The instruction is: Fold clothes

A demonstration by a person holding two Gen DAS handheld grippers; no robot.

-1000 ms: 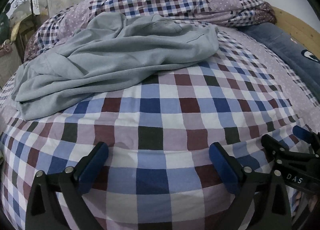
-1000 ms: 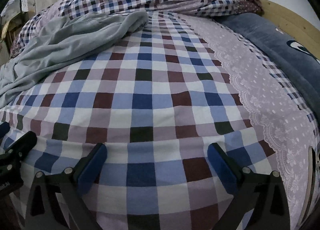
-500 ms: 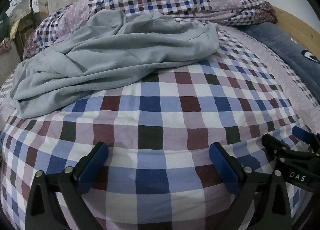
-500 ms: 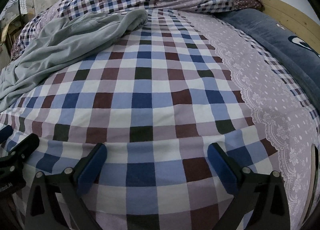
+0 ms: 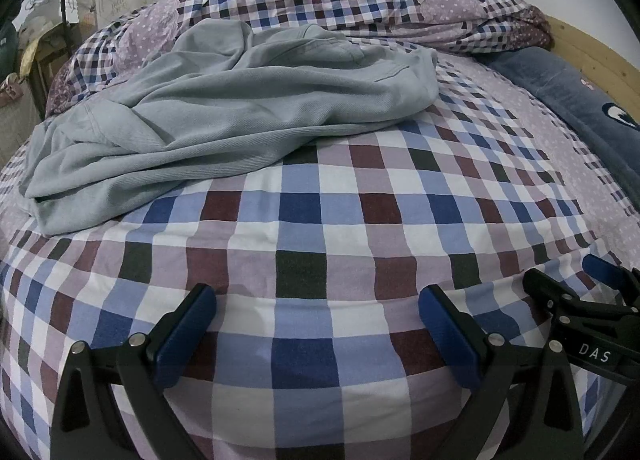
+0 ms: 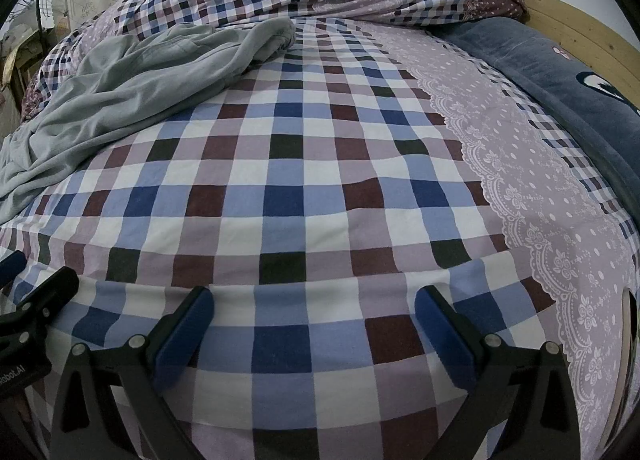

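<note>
Left wrist view: left gripper (image 5: 318, 310) jaws wide, empty, over the checked sheet (image 5: 304, 228). Crumpled grey garment (image 5: 224, 108) lies ahead, left of the jaws.

Right wrist view: right gripper (image 6: 314, 310) jaws wide, empty. Garment (image 6: 132, 88) far ahead-left.

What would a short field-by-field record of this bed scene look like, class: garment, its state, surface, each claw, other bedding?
garment: grey garment
state: crumpled, unfolded, untouched
surface: checked bedsheet
left claw: open, empty, above the sheet, short of the garment
right claw: open, empty, garment off to its left
other bedding: checked duvet bunched behind the garment; dark blue blanket along the right edge
</note>
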